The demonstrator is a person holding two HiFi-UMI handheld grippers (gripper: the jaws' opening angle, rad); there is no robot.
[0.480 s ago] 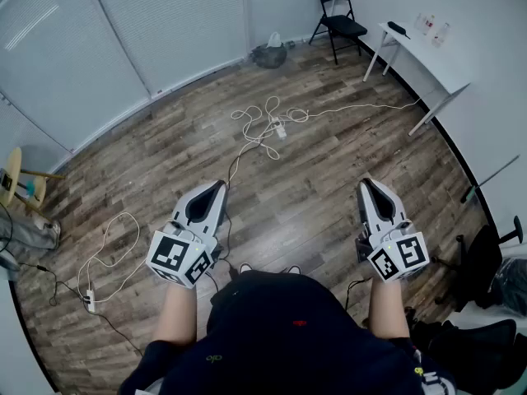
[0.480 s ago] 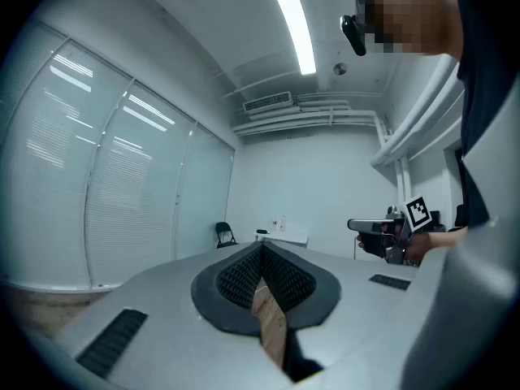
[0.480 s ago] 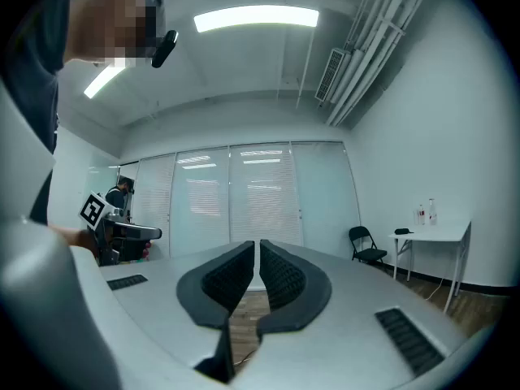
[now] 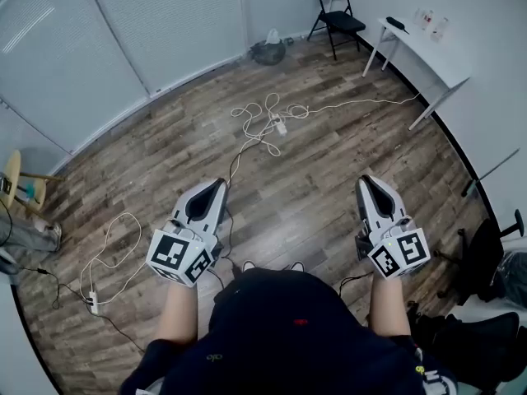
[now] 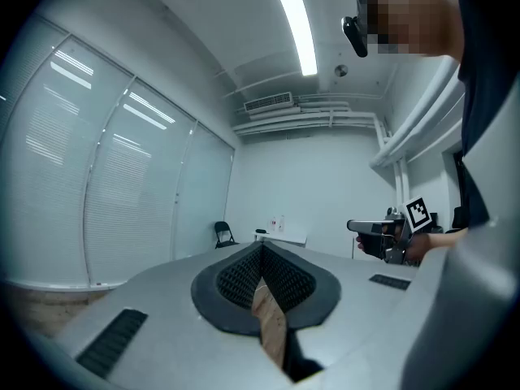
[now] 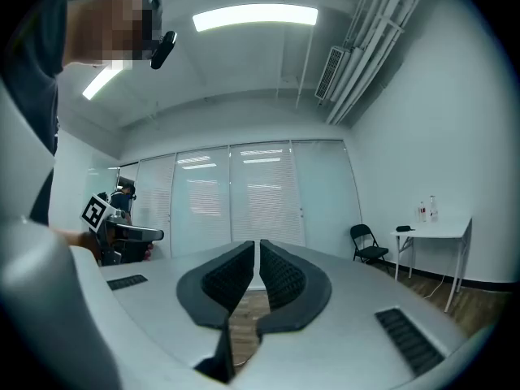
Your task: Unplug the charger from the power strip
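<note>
- My left gripper (image 5: 262, 249) has its ribbed pads pressed together at the tip, clenched on nothing. Only a strip of wood floor shows through the slot below them.
- My right gripper (image 6: 258, 246) is closed too, with a hairline slit between the pads and nothing in it.
- In the head view both grippers are held level, side by side and apart, above the wood floor (image 4: 313, 196). Each carries one marker cube at its rear, and my forearms are cut off by my dark top at the bottom edge.
- Each gripper view catches the other gripper off to one side, small and partly covered by the hand around it.
- The power strip (image 4: 281, 127) is a small white block on the floor, well ahead of both grippers, inside a tangle of white cable (image 4: 255, 122). It is too small for me to tell which piece is the charger or whether it is plugged in.
- A second cable loop (image 4: 111, 245) lies on the floor to my left, ending near a small white block (image 4: 92, 301) that I cannot identify.
- One long white lead (image 4: 362, 104) runs from the tangle towards the table legs.
- Counted:
  - two grippers
  - two cable bundles
  - one black folding chair (image 4: 338, 11)
  - one white table (image 4: 436, 56) by the right wall, holding a dark object and, as far as I can make out, two bottles (image 6: 426, 210)
- One grey bag or bin (image 4: 268, 53) sits by the far wall.
- A pale stool (image 4: 12, 175) is cut off at the left edge, and a dark office chair (image 4: 486, 262) is cut off at the right.
</note>
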